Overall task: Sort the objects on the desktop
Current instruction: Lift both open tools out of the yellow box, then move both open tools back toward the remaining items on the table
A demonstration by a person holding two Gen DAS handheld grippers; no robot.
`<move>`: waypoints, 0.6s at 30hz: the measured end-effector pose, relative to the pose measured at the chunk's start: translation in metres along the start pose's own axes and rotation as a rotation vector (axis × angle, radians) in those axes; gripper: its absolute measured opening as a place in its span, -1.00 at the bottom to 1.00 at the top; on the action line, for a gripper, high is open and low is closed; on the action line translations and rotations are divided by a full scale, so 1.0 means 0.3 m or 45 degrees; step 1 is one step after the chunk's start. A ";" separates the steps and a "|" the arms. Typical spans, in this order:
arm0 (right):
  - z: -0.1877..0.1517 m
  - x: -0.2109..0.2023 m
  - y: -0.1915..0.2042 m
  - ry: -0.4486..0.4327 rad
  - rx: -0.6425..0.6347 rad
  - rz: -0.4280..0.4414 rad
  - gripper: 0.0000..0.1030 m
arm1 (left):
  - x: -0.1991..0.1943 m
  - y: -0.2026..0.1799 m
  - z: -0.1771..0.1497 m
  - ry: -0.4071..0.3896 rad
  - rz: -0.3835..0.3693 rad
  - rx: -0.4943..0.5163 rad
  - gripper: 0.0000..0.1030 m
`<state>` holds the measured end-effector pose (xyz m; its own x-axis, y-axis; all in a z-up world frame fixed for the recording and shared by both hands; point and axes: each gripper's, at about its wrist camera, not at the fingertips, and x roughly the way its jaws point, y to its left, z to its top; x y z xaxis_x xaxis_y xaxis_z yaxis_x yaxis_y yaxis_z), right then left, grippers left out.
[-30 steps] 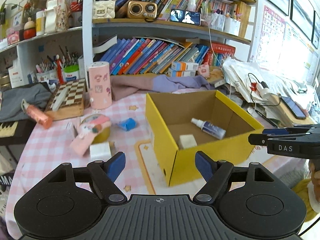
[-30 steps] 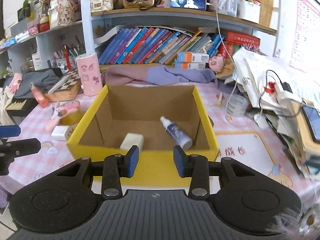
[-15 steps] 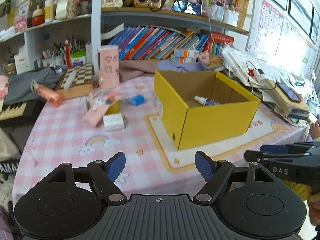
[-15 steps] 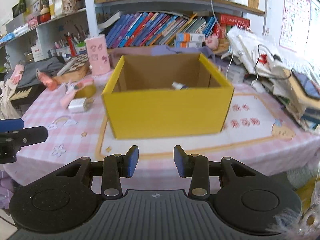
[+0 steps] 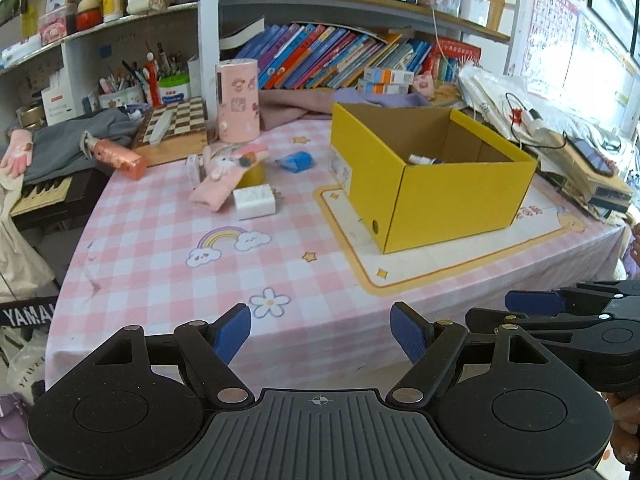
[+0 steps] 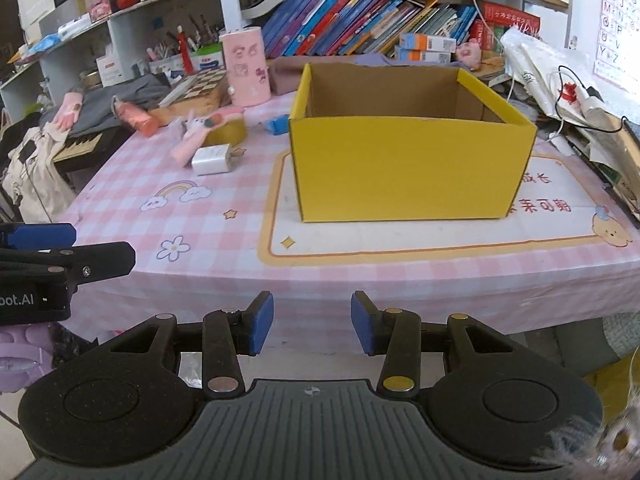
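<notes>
Both grippers pulled back off the table w/ the box now farther away; a sec ago they hung right over it, looking down inside. Left gripper (image 5: 320, 334) sits nearest, at the table's near edge, jaws wide apart, nothing btwn them. Right gripper (image 6: 312, 324) is beside it on the right, also short of the near edge, jaws a narrow gap apart & opening, nothing btwn them.

Past them, the table (image 5: 160, 264) w/ pink check cloth is bare up front. Yellow box (image 5: 460, 196) stands mid-right on a white mat (image 5: 420, 260); a spray bottle (image 5: 422, 159) lies inside, only its top showing over the rim. Rest of the box floor is hidden from both views.

Left of the box, still out on the cloth: white charger (image 5: 255, 201), pink bunny toy (image 5: 222, 178) leaning on a yellow tape roll (image 5: 254, 172), blue item (image 5: 297, 161) just beside the box's far-left corner. Farther left, a pink bottle (image 5: 118, 157) lies on its side. Behind these, chessboard (image 5: 176, 124) & upright pink canister (image 5: 237, 101). Far back, shelves (image 5: 328, 4) packed w/ books.
</notes>
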<state>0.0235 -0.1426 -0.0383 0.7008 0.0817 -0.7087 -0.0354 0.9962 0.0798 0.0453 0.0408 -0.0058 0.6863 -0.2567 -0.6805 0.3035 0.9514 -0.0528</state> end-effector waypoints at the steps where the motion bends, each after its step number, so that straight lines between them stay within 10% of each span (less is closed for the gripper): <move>1: -0.001 0.003 0.006 0.004 -0.004 0.005 -0.18 | 0.001 0.003 -0.004 0.003 0.006 0.001 0.54; 18: 0.010 0.067 0.121 0.034 -0.103 0.089 -0.12 | 0.003 0.103 -0.017 0.014 0.122 -0.055 0.62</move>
<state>0.0386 -0.1048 -0.0474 0.6756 0.1511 -0.7216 -0.1421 0.9871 0.0737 0.0520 0.0709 -0.0116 0.7035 -0.1630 -0.6918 0.2084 0.9779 -0.0184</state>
